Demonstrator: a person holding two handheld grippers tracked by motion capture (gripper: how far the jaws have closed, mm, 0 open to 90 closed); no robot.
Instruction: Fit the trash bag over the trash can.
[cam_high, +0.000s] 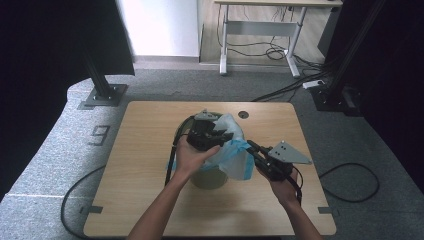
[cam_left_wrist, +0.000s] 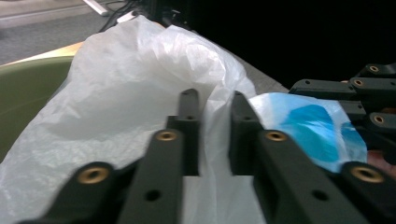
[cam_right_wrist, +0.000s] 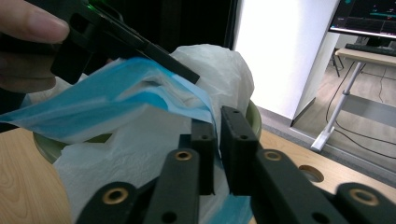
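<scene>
A thin white bin bag (cam_high: 231, 129) with a blue edge (cam_high: 239, 155) is draped over an olive-green round bin (cam_high: 210, 178) at the table's middle. My left gripper (cam_high: 220, 136) sits over the bin's top, shut on the white film (cam_left_wrist: 130, 79), which passes between its jaws (cam_left_wrist: 212, 100). The bin's green rim (cam_left_wrist: 28, 88) shows at the left of the left gripper view. My right gripper (cam_high: 251, 146) comes in from the right of the bin. It is shut on the bag's blue hem (cam_right_wrist: 116, 98) between its jaws (cam_right_wrist: 219, 119), pulling it outward.
The wooden table (cam_high: 145, 150) has a round cable hole (cam_high: 243, 114) behind the bin. Black frame posts (cam_high: 102, 80) stand at the far corners. A white desk (cam_high: 260, 25) with loose cables (cam_high: 285, 87) stands beyond on the carpet.
</scene>
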